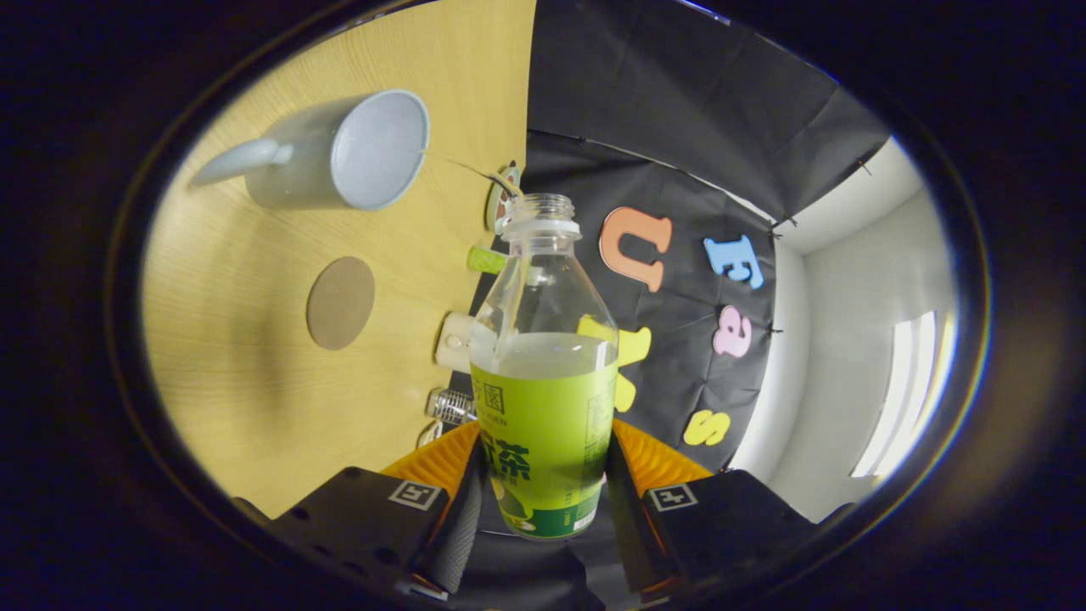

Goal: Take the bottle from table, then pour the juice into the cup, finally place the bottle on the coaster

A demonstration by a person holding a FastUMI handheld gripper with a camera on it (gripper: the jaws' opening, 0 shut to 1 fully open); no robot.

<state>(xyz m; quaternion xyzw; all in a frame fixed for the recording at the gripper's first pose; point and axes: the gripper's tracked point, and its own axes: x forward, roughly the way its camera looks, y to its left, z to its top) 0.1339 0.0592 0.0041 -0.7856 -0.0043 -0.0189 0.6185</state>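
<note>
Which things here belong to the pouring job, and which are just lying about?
Job: bottle, clamped between the gripper fingers, cap off; cup; coaster.
Lying about: small green thing, white thing, ribbed clear thing, all at the table edge.

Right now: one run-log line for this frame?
gripper: shut on bottle | bottle: uncapped, part full | cup: apart from bottle | coaster: bare
</note>
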